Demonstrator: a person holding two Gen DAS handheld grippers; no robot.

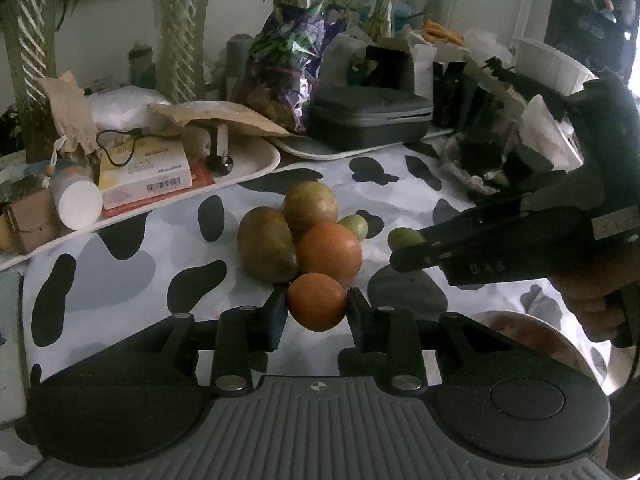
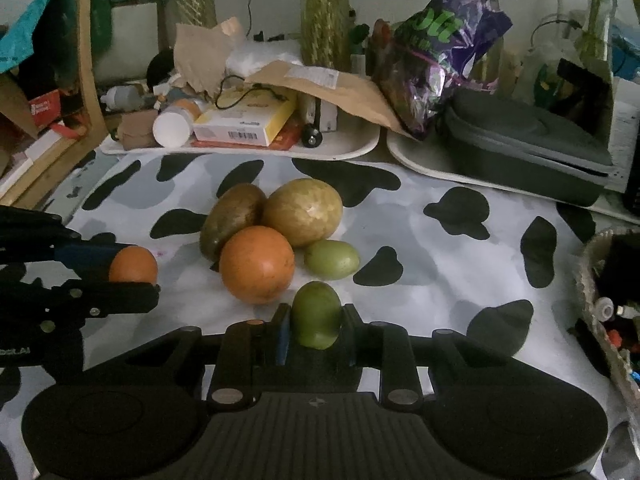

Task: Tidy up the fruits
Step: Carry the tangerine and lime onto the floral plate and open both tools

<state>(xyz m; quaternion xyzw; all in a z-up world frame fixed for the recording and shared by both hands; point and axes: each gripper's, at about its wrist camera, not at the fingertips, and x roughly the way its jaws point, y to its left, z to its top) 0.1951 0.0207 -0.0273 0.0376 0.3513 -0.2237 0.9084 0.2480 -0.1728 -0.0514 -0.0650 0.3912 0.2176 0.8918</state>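
L gripper [image 1: 317,307] has its jaws clamped on a small orange fruit [image 1: 317,307], one pad on each side, fruit held just in front of the pile. From the right wrist cam the same gripper comes in at the left edge w/ that small orange fruit pinched at its tip.

R gripper [image 2: 316,316] has its jaws closed on a small green fruit [image 2: 316,314], upright between the pads. In the left wrist cam the R gripper reaches in from the right side, green fruit at its tip, a person's hand [image 1: 592,304] wrapped on the grip below.

Rest of the fruit sits in a tight cluster mid tabletop [image 2: 420,248], on a cow-print cloth: big orange [image 2: 257,265] at front, touching a brownish-green mango [image 2: 232,226] behind-left and a yellow-green mango [image 2: 303,212] behind-right. Second small green fruit [image 2: 332,259] lies just right of the big orange, below the yellow-green mango.

Back of tabletop: white tray [image 2: 352,148] w/ a yellow-white box [image 2: 244,122], white bottle [image 2: 173,124] on its side, brown envelope [image 2: 320,84]. To the right, a dark zip case [image 2: 528,140] and a purple foil bag [image 2: 440,60]. Woven basket [image 2: 592,280] at far right edge.
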